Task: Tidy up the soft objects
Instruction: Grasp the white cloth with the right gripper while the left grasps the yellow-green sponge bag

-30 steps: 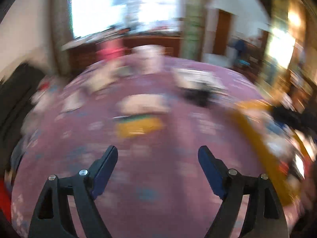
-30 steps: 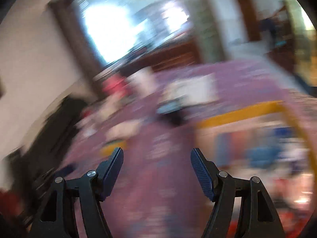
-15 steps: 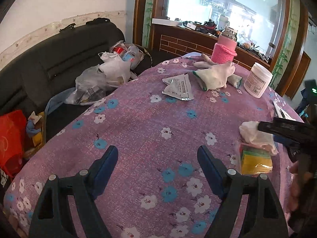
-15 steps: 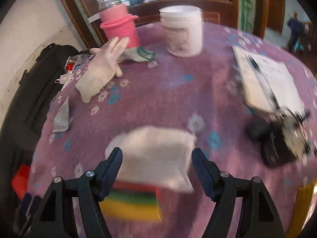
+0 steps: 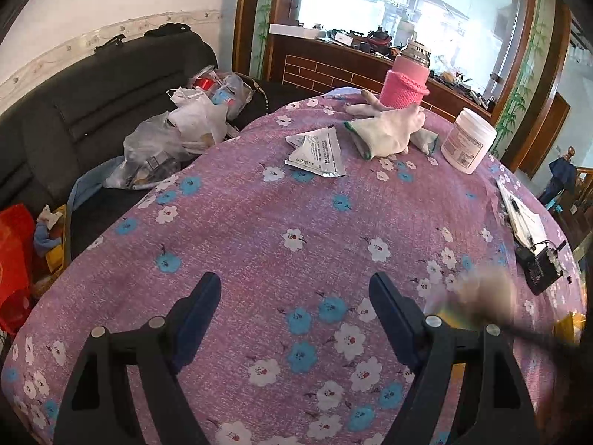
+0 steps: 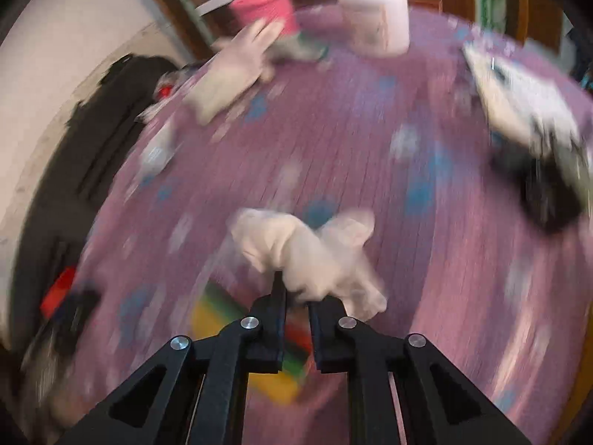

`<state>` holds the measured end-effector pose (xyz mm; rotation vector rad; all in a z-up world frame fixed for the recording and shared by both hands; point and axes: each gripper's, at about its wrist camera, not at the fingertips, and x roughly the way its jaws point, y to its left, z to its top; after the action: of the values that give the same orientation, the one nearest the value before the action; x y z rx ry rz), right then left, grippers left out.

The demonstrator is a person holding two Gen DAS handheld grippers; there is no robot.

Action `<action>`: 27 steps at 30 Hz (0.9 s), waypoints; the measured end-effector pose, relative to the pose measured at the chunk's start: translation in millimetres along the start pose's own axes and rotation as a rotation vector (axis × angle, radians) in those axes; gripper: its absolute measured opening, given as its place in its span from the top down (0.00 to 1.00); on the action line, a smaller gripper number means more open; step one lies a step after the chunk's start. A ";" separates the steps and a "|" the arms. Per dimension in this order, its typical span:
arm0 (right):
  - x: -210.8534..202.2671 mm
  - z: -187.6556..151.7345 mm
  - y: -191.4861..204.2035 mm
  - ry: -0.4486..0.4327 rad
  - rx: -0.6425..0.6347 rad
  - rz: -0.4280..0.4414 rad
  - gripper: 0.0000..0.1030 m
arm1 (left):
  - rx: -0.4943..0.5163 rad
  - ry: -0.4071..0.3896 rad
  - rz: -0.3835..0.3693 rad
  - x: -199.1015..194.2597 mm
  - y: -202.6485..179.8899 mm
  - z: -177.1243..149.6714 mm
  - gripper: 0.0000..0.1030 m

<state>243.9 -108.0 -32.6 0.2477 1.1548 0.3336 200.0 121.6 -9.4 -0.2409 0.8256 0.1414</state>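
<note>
The right tongs (image 6: 296,296) have just snapped together and now pinch a soft, crumpled white cloth (image 6: 307,252), whose puffy folds bulge out ahead of the black fingers. Just under and behind the tips lies a spongy block striped yellow, green and red (image 6: 237,319), blurred. Further ahead of these tongs, on the table (image 6: 333,141) with its purple woven cover printed with white and blue flowers, lie a limp white fabric glove (image 6: 226,78), a bottle in a pink knitted sleeve (image 6: 265,3) and a white plastic tub (image 6: 374,15). Off to their right sit a black boxy device (image 6: 548,193) and a white paper pad (image 6: 519,89).

The left tongs (image 5: 296,296) stand spread wide over bare cloth with nothing between their dark blue pads. Ahead of them rest a crinkled white foil sachet (image 5: 317,150) and the glove (image 5: 385,131). To their left, beyond the table edge, is a dark upholstered sofa (image 5: 92,100) heaped with clear plastic bags (image 5: 174,137).
</note>
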 end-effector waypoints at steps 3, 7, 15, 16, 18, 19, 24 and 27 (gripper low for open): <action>-19.6 -67.3 14.8 0.082 -0.008 0.178 0.92 | -0.006 0.019 -0.021 1.3 1.9 0.1 0.21; -74.1 -107.4 6.0 -0.103 -0.004 0.183 0.92 | 0.007 0.012 -0.057 -4.9 -2.3 -0.6 0.21; -94.4 -96.4 12.2 -0.224 -0.064 0.042 0.64 | 0.140 0.072 -0.192 -41.0 -17.1 -20.3 0.20; -90.5 -86.7 20.7 -0.208 -0.099 0.022 0.32 | 0.166 0.090 -0.215 -48.2 -17.6 -25.1 0.20; -87.5 -75.9 27.1 -0.237 -0.121 -0.013 0.19 | 0.186 0.102 -0.235 -59.1 -14.5 -30.1 0.19; -83.9 -70.3 29.3 -0.257 -0.128 -0.025 0.17 | 0.180 0.095 -0.240 -64.8 -10.5 -31.3 0.19; -31.2 -47.9 37.1 -0.136 -0.109 -0.108 0.17 | 0.186 0.069 -0.210 -80.0 9.5 -34.9 0.19; -10.3 -51.9 40.7 -0.127 -0.110 -0.126 0.41 | 0.173 0.109 -0.230 -74.2 17.6 -37.6 0.19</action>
<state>187.0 -73.3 -29.2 0.0977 1.0188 0.2653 119.7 126.3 18.3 -0.1796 0.9071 -0.1599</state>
